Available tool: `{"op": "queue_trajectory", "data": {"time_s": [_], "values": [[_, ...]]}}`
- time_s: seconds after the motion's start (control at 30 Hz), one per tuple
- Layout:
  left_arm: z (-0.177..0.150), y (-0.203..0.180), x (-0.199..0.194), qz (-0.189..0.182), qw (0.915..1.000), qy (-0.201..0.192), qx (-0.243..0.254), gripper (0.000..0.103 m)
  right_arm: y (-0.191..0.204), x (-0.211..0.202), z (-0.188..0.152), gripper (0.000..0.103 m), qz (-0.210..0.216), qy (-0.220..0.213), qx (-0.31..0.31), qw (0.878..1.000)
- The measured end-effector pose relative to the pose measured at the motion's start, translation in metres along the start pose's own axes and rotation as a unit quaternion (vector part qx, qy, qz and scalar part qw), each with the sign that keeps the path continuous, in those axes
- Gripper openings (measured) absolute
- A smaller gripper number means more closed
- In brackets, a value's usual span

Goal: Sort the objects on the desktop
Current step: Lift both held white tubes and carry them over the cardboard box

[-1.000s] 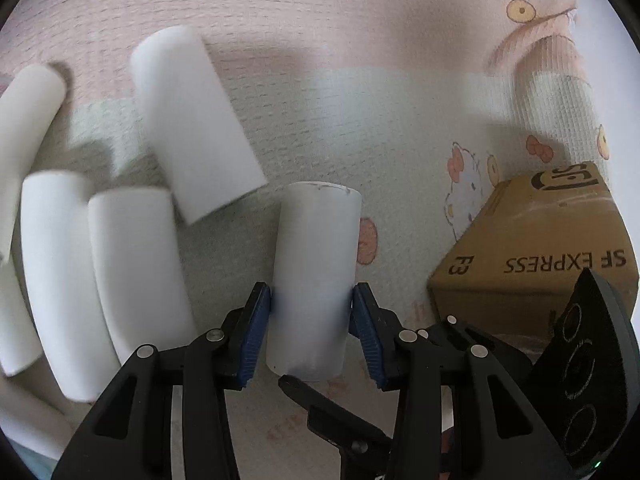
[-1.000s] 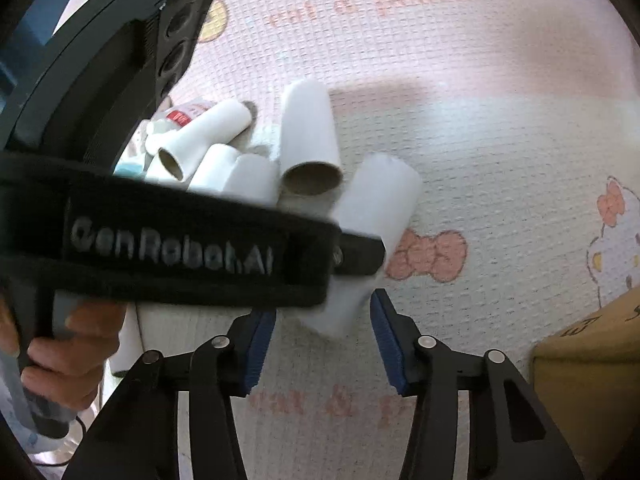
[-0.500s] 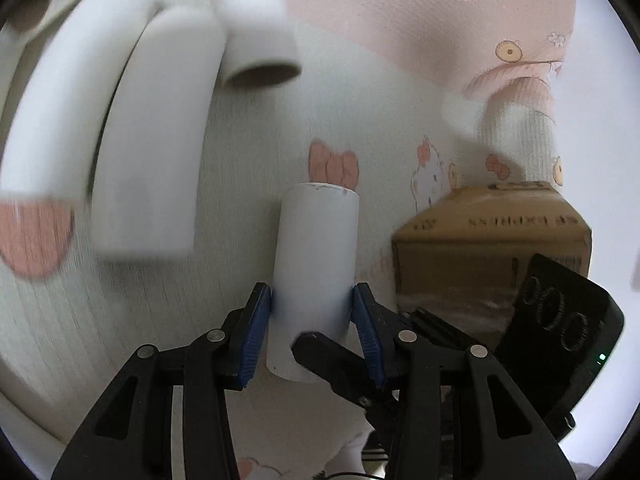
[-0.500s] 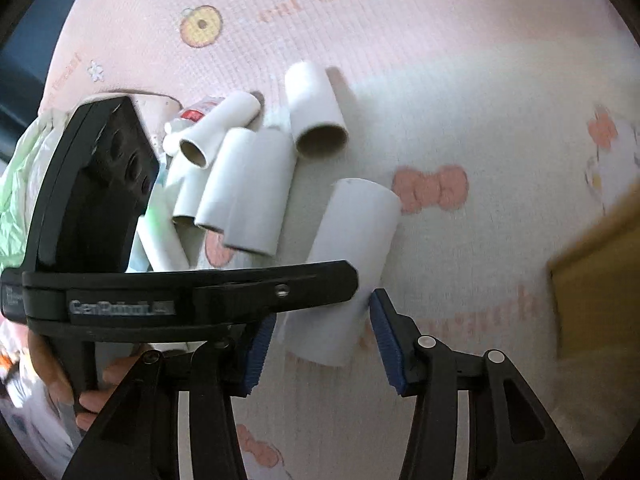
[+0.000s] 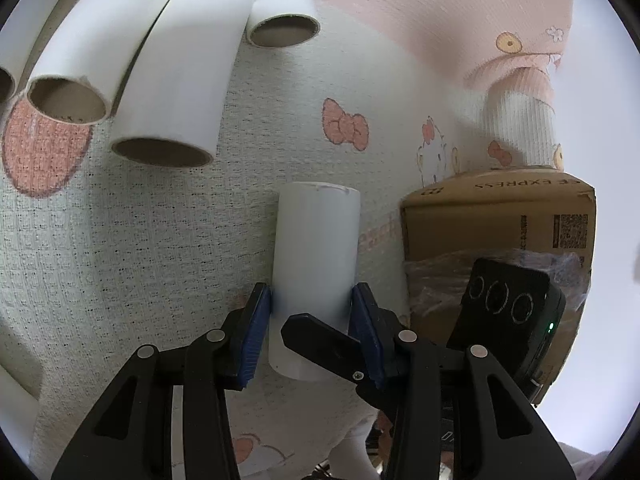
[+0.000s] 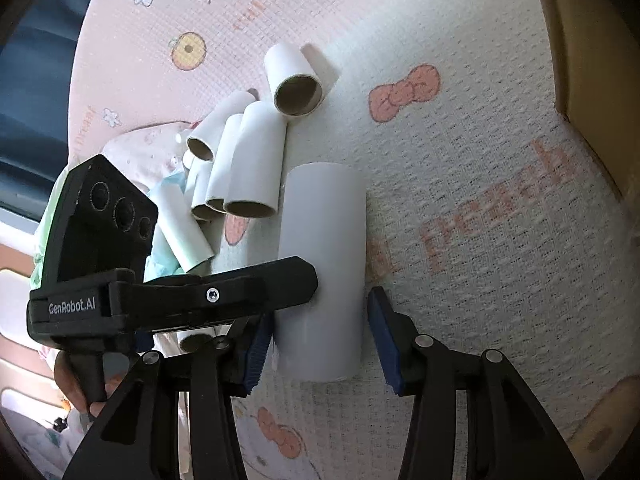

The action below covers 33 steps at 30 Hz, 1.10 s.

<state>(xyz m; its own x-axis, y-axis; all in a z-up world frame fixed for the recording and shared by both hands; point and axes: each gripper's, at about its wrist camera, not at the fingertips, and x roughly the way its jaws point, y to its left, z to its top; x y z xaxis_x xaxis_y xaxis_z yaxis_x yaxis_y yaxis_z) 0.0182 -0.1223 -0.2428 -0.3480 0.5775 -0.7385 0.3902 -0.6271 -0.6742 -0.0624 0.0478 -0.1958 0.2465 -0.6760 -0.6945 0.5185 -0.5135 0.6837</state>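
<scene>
My left gripper (image 5: pixel 312 328) is shut on a white cardboard tube (image 5: pixel 316 248) and holds it above the patterned mat. The same tube (image 6: pixel 324 256) shows in the right wrist view, between the jaws of my right gripper (image 6: pixel 320 340), which is open around it; the left gripper's finger (image 6: pixel 224 296) crosses in front of the tube. A pile of several white tubes (image 6: pixel 240 164) lies on the mat at the left; it also fills the upper left of the left wrist view (image 5: pixel 120 60).
A brown SF Express cardboard box (image 5: pixel 496 232) stands at the right on the mat, its corner at the right edge of the right wrist view (image 6: pixel 592 40). The right gripper's black body (image 5: pixel 508 312) is in front of it. Soft cloth and a green tube (image 6: pixel 180 224) lie at the left.
My left gripper has lifted the tube off the mat and carried it right, toward the box. The pile has slid to the upper left. My right gripper has come around the tube.
</scene>
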Motion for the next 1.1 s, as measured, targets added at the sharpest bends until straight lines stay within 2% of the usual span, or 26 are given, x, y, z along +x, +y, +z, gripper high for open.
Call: {"op": "queue_trajectory", "data": {"time_s": [0.1,0.13,0.23,0.37,0.5,0.67,0.73,0.83,0.97,1.1], "values": [[-0.001,-0.005,0.004,0.000,0.9999,0.009,0.005,0.047,0.003,-0.008,0.007,0.044,-0.007,0.019,-0.013,1.000],[-0.001,-0.006,0.003,0.005,0.9999,0.007,0.010,0.047,0.012,0.007,0.020,0.044,-0.016,0.024,-0.025,0.999],[0.000,-0.005,0.004,0.008,0.9998,0.011,0.014,0.047,0.025,0.012,0.020,0.045,-0.048,0.037,-0.058,0.996],[-0.001,0.000,0.003,-0.005,0.9998,0.022,0.000,0.047,0.024,0.014,0.021,0.045,-0.047,0.040,-0.050,0.997],[-0.006,-0.003,0.001,0.003,0.9999,0.014,0.007,0.047,0.029,0.015,0.020,0.045,-0.060,0.043,-0.076,0.994],[-0.012,-0.002,-0.009,-0.011,0.9997,0.004,0.020,0.047,0.045,0.017,0.020,0.043,-0.095,0.050,-0.101,0.989],[-0.015,-0.009,-0.021,-0.019,0.9989,-0.010,0.043,0.047,0.055,0.012,0.021,0.043,-0.101,0.039,-0.121,0.987],[-0.017,-0.026,-0.040,-0.021,0.9955,-0.037,0.084,0.046,0.074,0.005,0.025,0.042,-0.113,0.029,-0.168,0.979],[-0.011,-0.048,-0.068,-0.015,0.9880,-0.082,0.130,0.047,0.095,-0.013,0.025,0.042,-0.152,0.015,-0.234,0.960],[0.001,-0.062,-0.078,-0.026,0.9866,-0.083,0.138,0.049,0.120,-0.022,0.028,0.042,-0.168,-0.015,-0.272,0.947]]}}
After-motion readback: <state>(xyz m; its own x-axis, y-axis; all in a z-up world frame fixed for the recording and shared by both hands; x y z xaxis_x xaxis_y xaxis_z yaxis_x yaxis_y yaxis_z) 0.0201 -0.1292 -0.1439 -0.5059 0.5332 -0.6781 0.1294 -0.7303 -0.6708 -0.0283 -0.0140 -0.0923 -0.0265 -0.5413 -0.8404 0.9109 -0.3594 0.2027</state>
